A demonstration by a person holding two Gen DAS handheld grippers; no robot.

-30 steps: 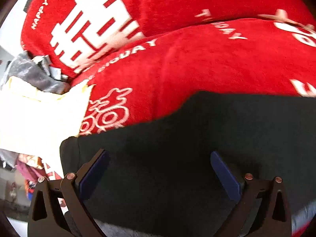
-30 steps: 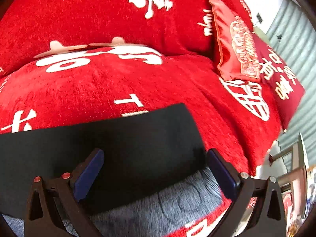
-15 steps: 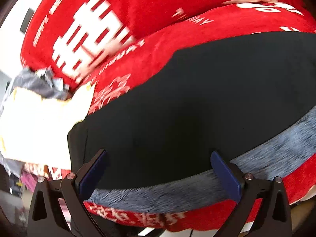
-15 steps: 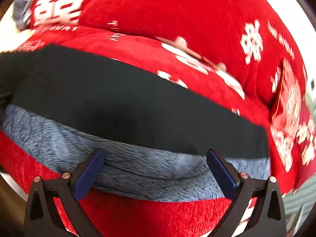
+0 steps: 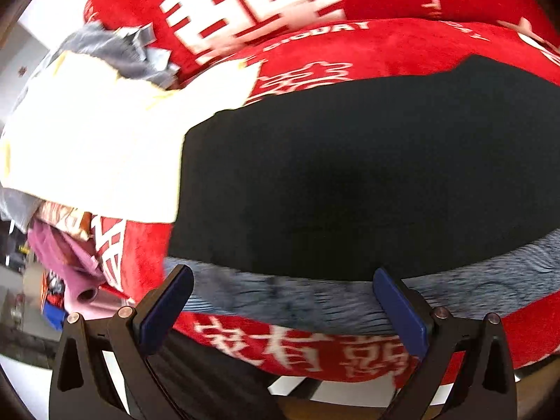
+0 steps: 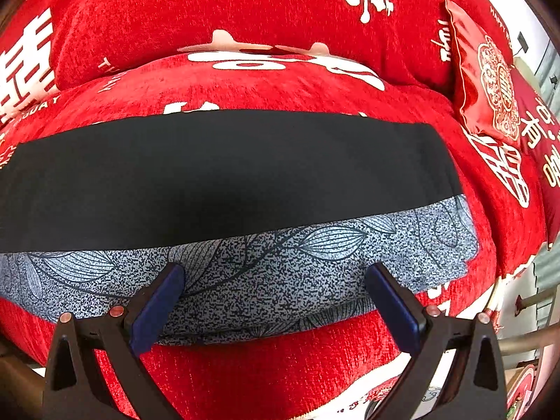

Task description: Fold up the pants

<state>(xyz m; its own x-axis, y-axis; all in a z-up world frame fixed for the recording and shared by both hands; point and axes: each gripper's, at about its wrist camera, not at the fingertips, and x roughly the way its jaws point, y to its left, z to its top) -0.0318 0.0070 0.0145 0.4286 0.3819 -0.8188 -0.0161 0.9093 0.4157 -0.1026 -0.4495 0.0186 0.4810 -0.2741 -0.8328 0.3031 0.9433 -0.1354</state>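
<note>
Both the left hand-held gripper and right hand-held gripper hang wide and empty at the sofa's front edge (nothing pinched). The pants lie beyond in a long band along the seat, patterned grey lining nearest; I'd pinch the ends and fold lengthwise, edges matched

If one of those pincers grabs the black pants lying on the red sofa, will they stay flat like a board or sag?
The black pants will probably sag: they follow the curve of the red sofa cushion like thin cloth. They look light, and likely to slide over the grey leaf-patterned fabric beneath. Nothing suggests fragility.
</note>
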